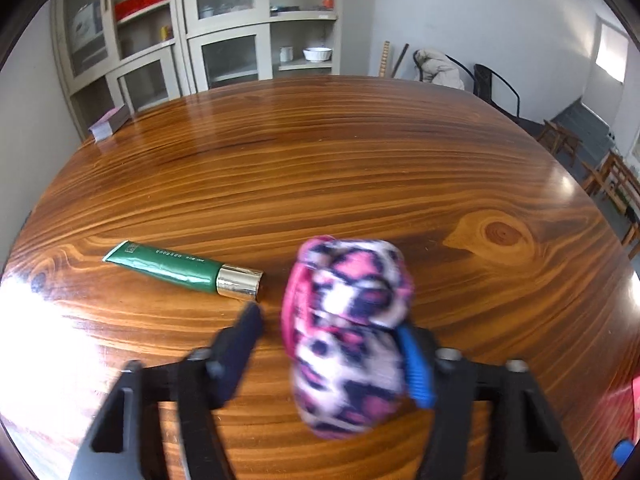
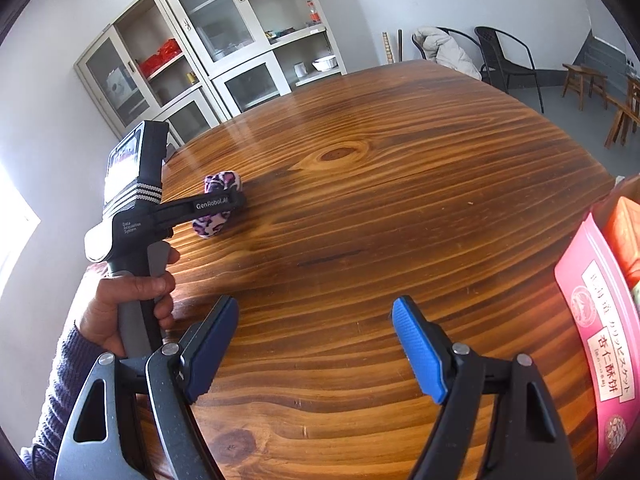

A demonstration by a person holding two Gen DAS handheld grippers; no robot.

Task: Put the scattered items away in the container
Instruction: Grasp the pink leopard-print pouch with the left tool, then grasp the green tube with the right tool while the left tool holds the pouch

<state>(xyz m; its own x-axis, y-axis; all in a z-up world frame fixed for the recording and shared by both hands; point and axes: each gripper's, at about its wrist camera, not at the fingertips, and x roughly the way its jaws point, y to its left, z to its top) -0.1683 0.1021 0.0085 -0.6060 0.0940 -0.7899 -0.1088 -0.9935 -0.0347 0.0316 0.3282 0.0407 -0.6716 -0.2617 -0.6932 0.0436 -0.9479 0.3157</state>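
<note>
A rolled pink, white and black leopard-print cloth (image 1: 348, 340) lies on the wooden table (image 1: 360, 160) between the fingers of my left gripper (image 1: 328, 322). The blue right pad (image 1: 416, 364) touches the cloth; a gap shows between the dark left finger (image 1: 248, 332) and it. A green tube with a gold cap (image 1: 168, 268) lies to the left, just beyond that finger. In the right wrist view, the left gripper (image 2: 224, 204) reaches over the cloth (image 2: 212, 226) at far left. My right gripper (image 2: 316, 306) hovers open over bare wood.
A pink biscuit packet (image 2: 592, 320) and an orange box (image 2: 624, 236) stand at the right edge. A small purple box (image 1: 110, 122) rests on the table's far left corner. A hand (image 2: 132, 300) holds the left gripper's handle. Cabinets and chairs stand beyond the table.
</note>
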